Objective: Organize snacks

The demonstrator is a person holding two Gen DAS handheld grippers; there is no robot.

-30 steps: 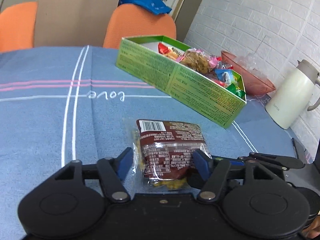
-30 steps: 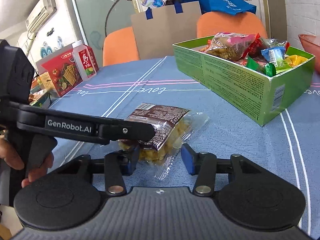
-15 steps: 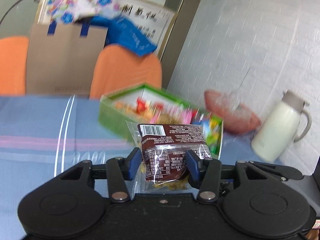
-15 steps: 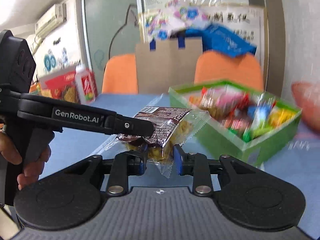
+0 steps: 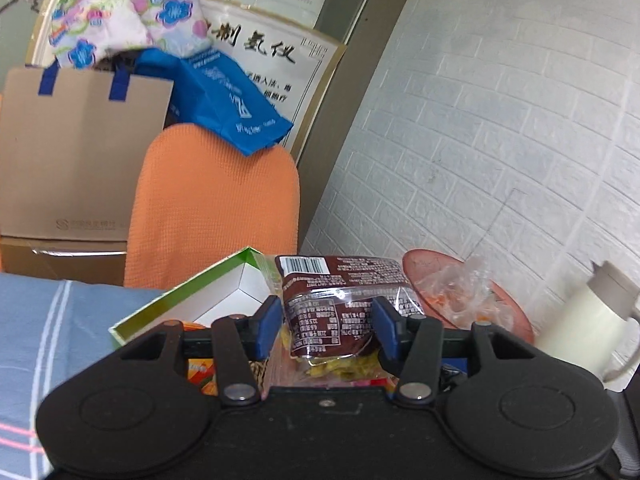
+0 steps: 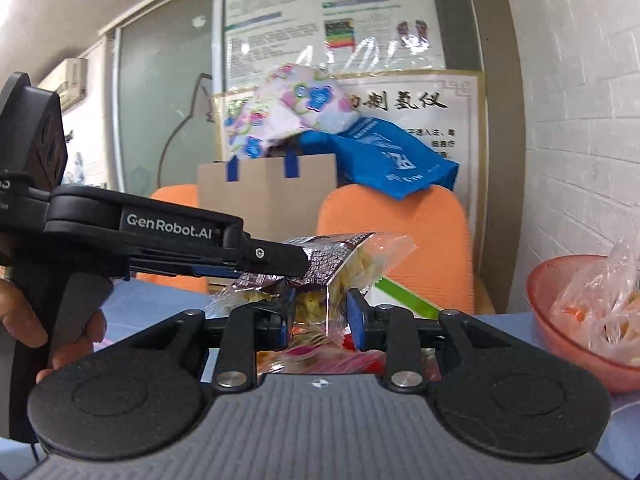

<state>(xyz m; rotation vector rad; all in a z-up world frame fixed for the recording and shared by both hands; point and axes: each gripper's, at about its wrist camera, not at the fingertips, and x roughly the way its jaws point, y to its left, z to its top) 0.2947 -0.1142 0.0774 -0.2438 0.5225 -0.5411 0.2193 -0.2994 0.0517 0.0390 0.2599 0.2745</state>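
Note:
A brown and clear snack packet (image 5: 340, 304) with yellow pieces inside is held in the air by both grippers. My left gripper (image 5: 327, 322) is shut on its sides. My right gripper (image 6: 318, 316) is shut on the packet's (image 6: 336, 268) lower clear end, and the left gripper's fingers (image 6: 276, 258) cross in from the left over the packet. The green snack box (image 5: 200, 300) lies directly below, its white inner corner showing behind the left fingers. Wrapped snacks (image 6: 320, 354) in the box show under the right gripper.
A pink bowl (image 5: 468, 304) holding a clear plastic bag sits right of the box, also in the right wrist view (image 6: 576, 320). A cream thermos jug (image 5: 584, 328) stands at far right. Orange chairs (image 5: 212, 208), a cardboard bag and a blue bag stand behind the blue tablecloth (image 5: 48, 320).
Both grippers closed on the packet, lifted it off the tablecloth and carried it forward and up to above the green box. The views now tilt upward toward the wall.

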